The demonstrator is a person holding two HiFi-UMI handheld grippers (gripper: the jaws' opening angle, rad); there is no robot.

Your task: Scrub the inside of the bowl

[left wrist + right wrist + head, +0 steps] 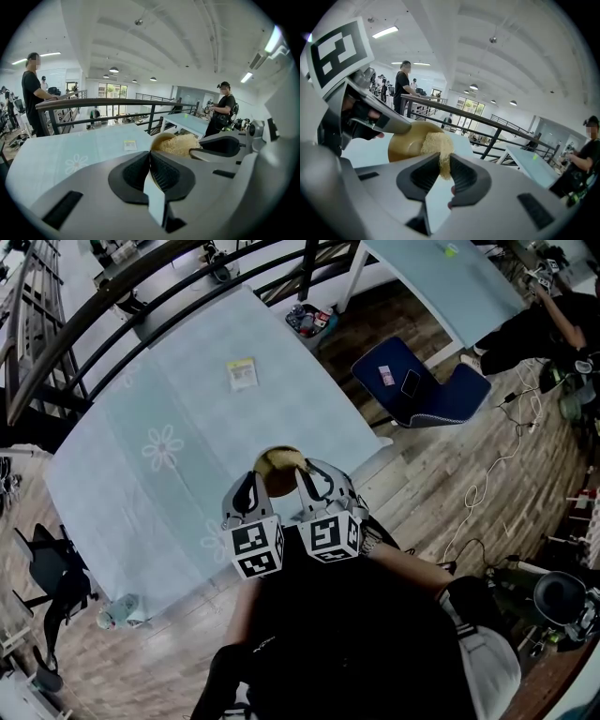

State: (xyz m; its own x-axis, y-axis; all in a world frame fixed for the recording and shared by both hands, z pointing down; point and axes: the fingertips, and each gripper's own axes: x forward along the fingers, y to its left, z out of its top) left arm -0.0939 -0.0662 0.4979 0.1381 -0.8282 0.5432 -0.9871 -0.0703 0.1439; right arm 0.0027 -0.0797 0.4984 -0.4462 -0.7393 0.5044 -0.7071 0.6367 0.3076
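Right gripper view is showing the right gripper (442,171) clamping a tan fibrous scrubber (437,144) whose far end is lying inside the tilted yellow bowl (404,140), while the left gripper (150,164) is pinching that bowl's rim above the pale blue table (131,493).

Tan bowl (405,140), lifted clear of the table, tipped on its side, rim pinched in left gripper (151,161). Pale fibrous scrubber (438,145) inside, pressed to the inner wall, clamped in right gripper (440,171).
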